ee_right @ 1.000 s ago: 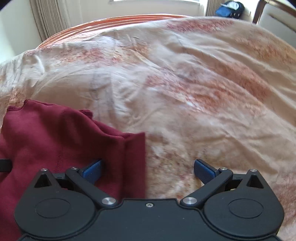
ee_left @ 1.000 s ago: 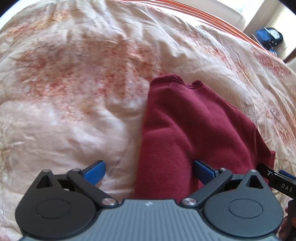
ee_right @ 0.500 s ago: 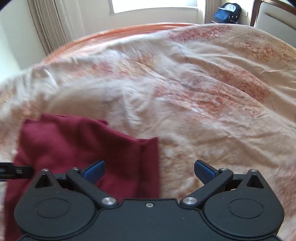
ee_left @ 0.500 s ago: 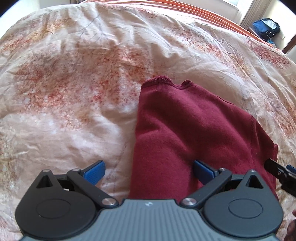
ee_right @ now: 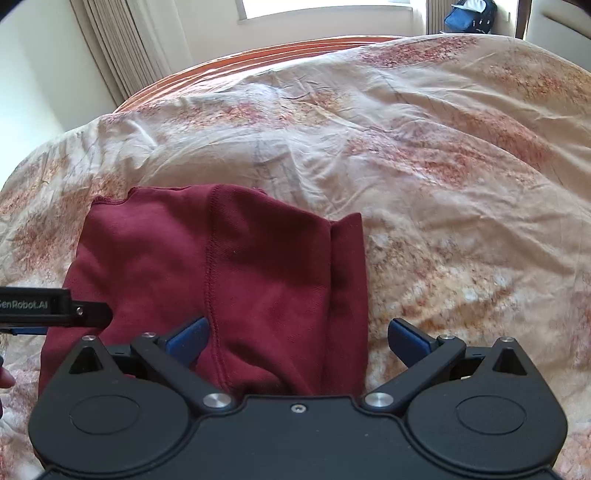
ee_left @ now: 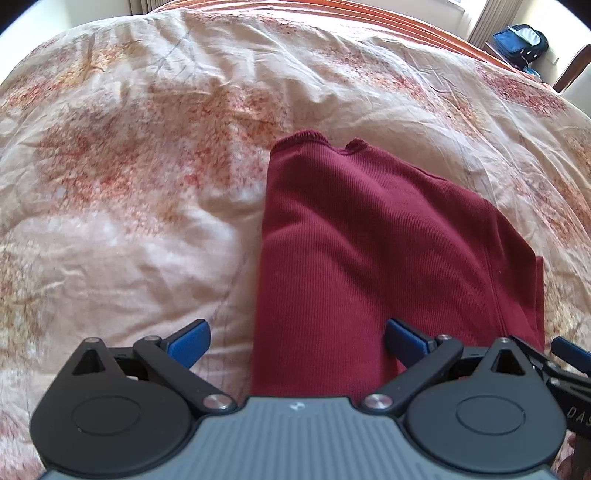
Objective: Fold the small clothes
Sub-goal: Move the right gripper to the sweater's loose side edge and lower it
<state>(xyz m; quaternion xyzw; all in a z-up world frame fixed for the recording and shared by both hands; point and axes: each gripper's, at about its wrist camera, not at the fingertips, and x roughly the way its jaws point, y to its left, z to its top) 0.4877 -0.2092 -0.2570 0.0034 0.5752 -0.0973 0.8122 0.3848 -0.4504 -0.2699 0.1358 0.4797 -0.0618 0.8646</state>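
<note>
Daylight enters from the window (ee_right: 325,5) at the top of my right view, slightly overexposed. The bedspread (ee_left: 147,184) is evenly bright, with soft shadows in its creases. Both views are sharp at centre; fisheye bending and dark vignetting mark the corners.

Cream floral-print duvet (ee_left: 155,192) lying wrinkled, covering bed. Orange striped sheet (ee_right: 258,55) showing past duvet's far edge. Beige curtain (ee_right: 122,55) hanging beside bright window (ee_right: 325,5). Blue bag (ee_right: 469,16) sitting on floor near dark wooden chair (ee_left: 572,66).
</note>
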